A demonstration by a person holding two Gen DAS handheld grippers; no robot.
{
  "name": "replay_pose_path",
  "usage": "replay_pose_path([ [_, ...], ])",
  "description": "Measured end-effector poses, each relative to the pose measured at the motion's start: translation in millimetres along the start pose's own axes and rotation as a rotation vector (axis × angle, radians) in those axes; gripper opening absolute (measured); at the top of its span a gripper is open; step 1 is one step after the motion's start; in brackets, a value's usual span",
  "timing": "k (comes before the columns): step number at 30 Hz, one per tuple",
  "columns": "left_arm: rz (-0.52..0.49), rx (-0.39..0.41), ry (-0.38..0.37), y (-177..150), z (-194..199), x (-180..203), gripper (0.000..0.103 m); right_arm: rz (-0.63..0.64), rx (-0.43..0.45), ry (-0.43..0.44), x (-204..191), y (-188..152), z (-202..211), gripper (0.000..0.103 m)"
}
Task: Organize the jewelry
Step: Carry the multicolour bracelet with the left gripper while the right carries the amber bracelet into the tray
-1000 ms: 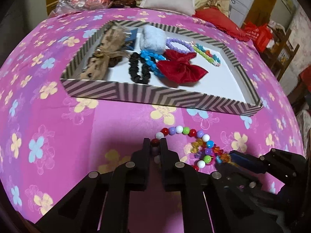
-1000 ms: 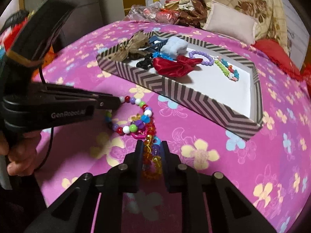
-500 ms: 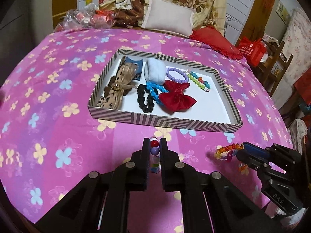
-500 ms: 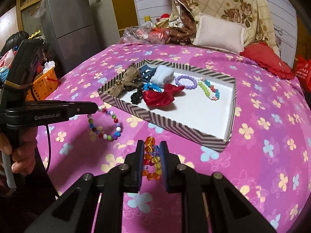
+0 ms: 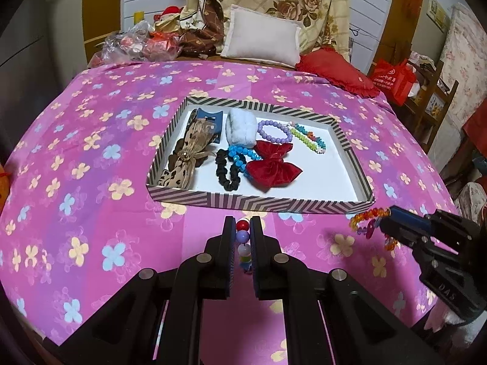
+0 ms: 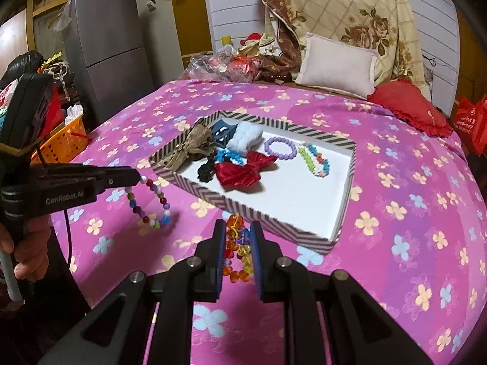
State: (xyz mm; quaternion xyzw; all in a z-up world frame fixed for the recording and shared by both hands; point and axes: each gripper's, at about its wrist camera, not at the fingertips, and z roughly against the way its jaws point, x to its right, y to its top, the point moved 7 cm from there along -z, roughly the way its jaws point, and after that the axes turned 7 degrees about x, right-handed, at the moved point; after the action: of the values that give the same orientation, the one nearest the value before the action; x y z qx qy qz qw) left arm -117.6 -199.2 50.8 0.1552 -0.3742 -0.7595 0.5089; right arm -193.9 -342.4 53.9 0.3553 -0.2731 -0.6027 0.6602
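Note:
My left gripper (image 5: 242, 224) is shut on a multicoloured round-bead bracelet (image 5: 242, 237), which hangs in the air in the right wrist view (image 6: 152, 203). My right gripper (image 6: 238, 228) is shut on an orange-and-yellow crystal bracelet (image 6: 236, 249), seen also in the left wrist view (image 5: 369, 222). Both are held above the pink bedspread in front of the striped tray (image 5: 258, 203). The tray holds a red bow (image 5: 272, 167), a purple bracelet (image 5: 274, 130), a pastel bracelet (image 5: 307, 138), blue beads and a black scrunchie.
A leopard bow (image 5: 188, 155), a blue clip and a white fluffy band (image 5: 242, 129) lie at the tray's left. A white pillow (image 5: 263, 39), a red cushion (image 5: 338, 71) and bags lie at the bed's head. An orange basket (image 6: 61, 143) and a fridge stand at the left.
Both grippers have lifted their bracelets off the bedspread and pulled back and up. The two bracelets, which lay tangled together, now hang apart.

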Motion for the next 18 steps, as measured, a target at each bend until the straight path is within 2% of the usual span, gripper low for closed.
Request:
replay_pose_path([
  [12,-0.036,0.017,-0.006,20,-2,16,0.010,-0.042,0.014,-0.038,39,22,-6,0.016],
  [18,-0.043,0.018,-0.036,36,-8,30,0.010,-0.094,0.002,-0.020,59,31,-21,0.016],
])
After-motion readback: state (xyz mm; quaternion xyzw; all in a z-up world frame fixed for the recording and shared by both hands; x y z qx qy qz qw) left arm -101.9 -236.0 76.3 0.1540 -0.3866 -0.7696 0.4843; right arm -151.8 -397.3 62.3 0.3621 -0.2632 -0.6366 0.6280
